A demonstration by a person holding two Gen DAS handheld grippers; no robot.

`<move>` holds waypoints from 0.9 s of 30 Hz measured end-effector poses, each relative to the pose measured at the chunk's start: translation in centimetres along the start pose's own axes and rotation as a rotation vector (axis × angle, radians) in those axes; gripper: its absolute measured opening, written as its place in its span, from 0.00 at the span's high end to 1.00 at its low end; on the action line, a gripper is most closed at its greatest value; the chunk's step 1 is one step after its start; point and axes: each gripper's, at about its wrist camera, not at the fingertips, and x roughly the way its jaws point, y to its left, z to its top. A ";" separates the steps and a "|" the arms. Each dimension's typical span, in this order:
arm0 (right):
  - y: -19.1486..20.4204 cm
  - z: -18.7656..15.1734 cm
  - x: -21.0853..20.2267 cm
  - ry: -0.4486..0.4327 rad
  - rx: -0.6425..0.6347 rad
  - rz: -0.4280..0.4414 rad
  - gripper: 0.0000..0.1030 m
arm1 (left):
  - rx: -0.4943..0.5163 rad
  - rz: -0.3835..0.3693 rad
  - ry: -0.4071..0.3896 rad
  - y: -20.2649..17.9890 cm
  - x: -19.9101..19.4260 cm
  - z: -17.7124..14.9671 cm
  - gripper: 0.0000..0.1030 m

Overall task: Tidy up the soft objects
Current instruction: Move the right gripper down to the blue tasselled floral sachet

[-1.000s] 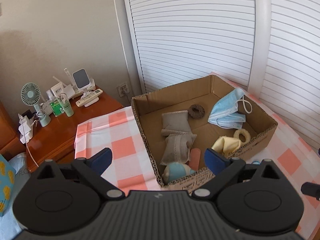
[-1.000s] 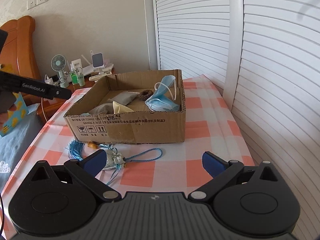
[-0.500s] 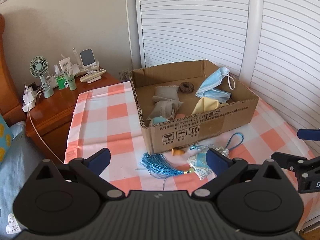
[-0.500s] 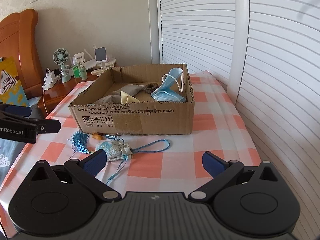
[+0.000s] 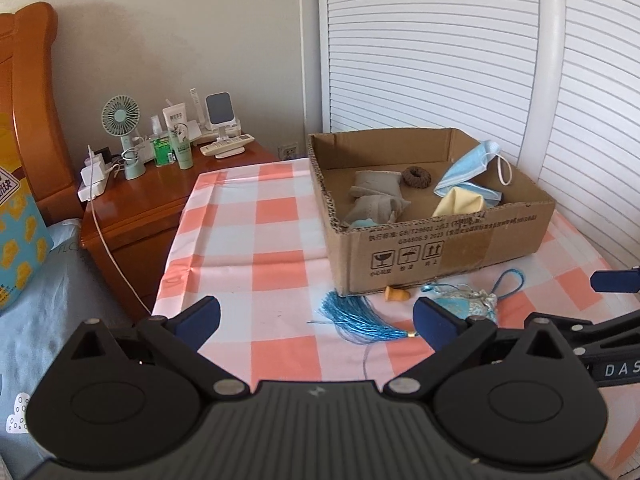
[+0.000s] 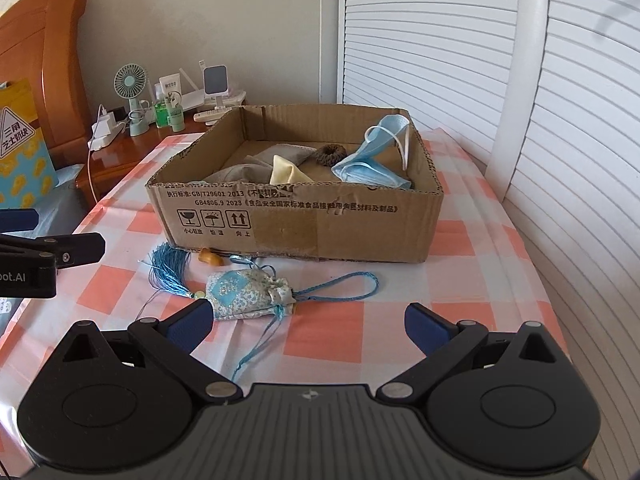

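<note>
Left gripper (image 5: 316,318) has pulled back from over the cardboard box (image 6: 304,224) to low in front of it, jaws spread and empty, like the right gripper (image 6: 306,324); the blue sachet (image 6: 248,294) lies outside, just before the box's front wall, probably next to go in

Matt corrugated cardboard box (image 6: 332,228), patterned cloth sachet (image 6: 244,294), glossy varnished wood nightstand (image 5: 160,184), smooth checked tablecloth (image 6: 400,320)
</note>
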 end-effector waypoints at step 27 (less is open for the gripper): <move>1.6 -0.2 8.3 0.082 -0.018 -0.047 0.00 | -0.058 0.026 0.042 2.3 2.1 -1.5 0.01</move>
